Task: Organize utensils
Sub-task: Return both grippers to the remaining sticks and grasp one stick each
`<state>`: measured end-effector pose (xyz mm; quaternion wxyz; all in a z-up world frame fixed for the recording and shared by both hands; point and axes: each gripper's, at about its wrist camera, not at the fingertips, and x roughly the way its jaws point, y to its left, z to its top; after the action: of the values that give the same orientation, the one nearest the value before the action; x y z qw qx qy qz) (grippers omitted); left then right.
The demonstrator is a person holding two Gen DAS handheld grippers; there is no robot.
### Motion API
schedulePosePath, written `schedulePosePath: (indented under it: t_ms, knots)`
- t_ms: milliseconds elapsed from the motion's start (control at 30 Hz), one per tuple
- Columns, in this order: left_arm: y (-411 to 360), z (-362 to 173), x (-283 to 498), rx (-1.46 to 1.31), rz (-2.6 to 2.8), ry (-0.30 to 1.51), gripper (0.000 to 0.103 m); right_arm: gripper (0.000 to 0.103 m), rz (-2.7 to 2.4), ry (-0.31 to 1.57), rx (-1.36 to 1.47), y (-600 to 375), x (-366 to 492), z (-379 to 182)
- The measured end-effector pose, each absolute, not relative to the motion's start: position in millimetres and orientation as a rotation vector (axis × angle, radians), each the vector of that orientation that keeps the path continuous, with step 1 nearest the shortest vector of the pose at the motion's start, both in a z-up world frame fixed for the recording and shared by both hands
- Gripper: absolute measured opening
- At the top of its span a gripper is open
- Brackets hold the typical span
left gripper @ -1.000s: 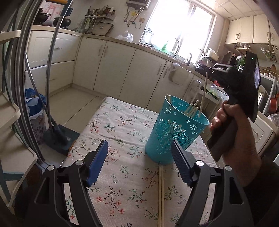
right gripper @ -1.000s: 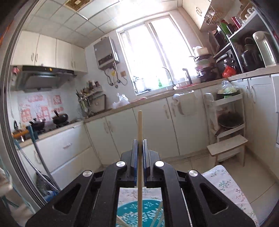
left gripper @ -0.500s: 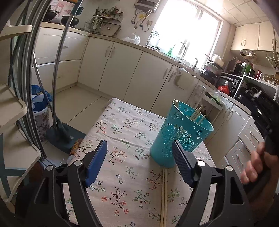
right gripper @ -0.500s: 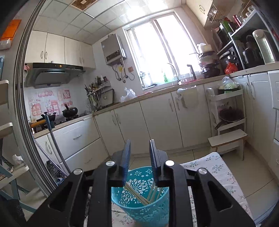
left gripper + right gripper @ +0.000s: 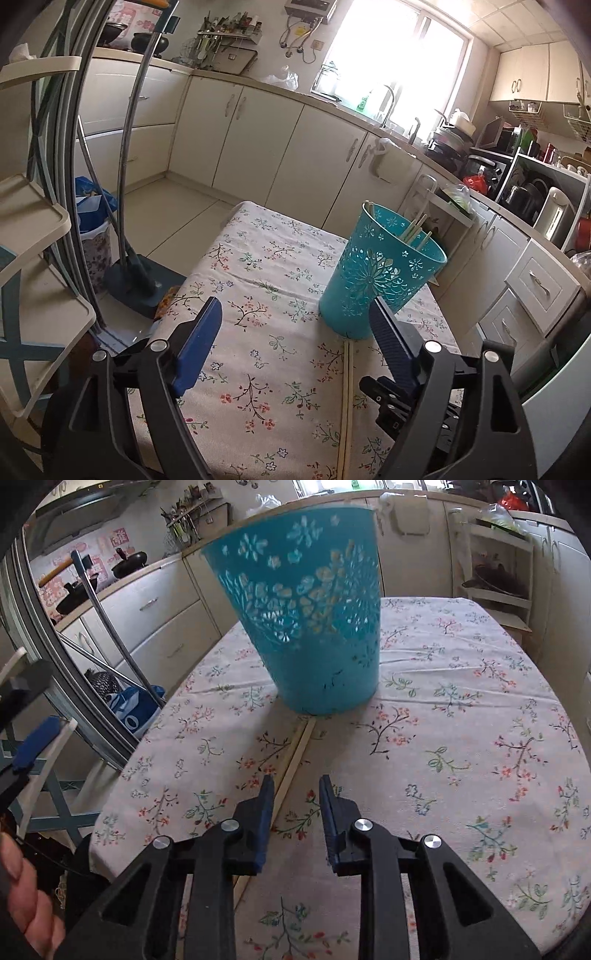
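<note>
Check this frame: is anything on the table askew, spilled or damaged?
Nothing is spilled or damaged. The teal basket stands upright with chopsticks inside. Only the pair of chopsticks lying flat on the tablecloth, tips at the basket's base, remains unsorted.

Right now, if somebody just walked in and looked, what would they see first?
The bright teal basket with flower-shaped holes, standing in the middle of the flowery tablecloth with a few chopsticks poking out of it. Next, the two chopsticks lying flat on the cloth in front of the basket, with the right gripper just above them, its jaws closing and nothing between them yet.
</note>
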<state>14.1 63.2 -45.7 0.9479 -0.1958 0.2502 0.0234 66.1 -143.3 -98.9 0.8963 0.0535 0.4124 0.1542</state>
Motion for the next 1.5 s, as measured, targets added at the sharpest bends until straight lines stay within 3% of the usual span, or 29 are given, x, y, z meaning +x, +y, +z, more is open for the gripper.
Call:
schedulePosePath:
  t_ms: [267, 467, 867, 1000, 1100, 1200, 1300, 1367, 1500]
  knots:
    - [65.0, -50.3, 16.0, -0.398, 0.049, 0.528, 0.078, 0.023, 0.285, 0.882, 0.018, -125.8, 86.8, -103.1]
    - [56.7, -57.8, 23.1, -0.379, 0.027, 0.576, 0.079, 0.011, 0.299, 0.894, -0.049, -136.1, 83.5, -104.7]
    - [-24.0, -117.5, 94.6, -0.153, -0.097, 0.855, 0.079, 0.010, 0.265, 0.924, -0.070, -213.1, 40.4, -96.5]
    - [-38.0, -127.0, 109.2, -0.115, -0.089, 0.895, 0.077, 0.014, 0.263, 0.922, -0.030, -221.5, 43.1, -95.7]
    - [-41.5, -133.4, 118.3, -0.099, -0.082, 0.927, 0.071, 0.021, 0.270, 0.912, -0.032, -218.4, 44.8, -97.2]
    - [-47.6, -137.3, 123.6, -0.051, -0.074, 0.936, 0.057, 0.022, 0.266, 0.906, -0.041, -216.5, 46.2, -97.5]
    - [-51.8, -137.8, 127.0, -0.014, -0.081, 0.930, 0.029, 0.018, 0.267, 0.900, -0.053, -216.7, 46.8, -97.5]
    - [-52.8, -137.9, 130.3, -0.003, -0.105, 0.936, 0.005, 0.017, 0.271, 0.897, -0.059, -217.8, 47.3, -97.4]
    - [-50.1, -132.5, 125.4, -0.020, -0.184, 0.962, 0.004, 0.016, 0.273, 0.896, -0.046, -218.5, 47.0, -97.4]
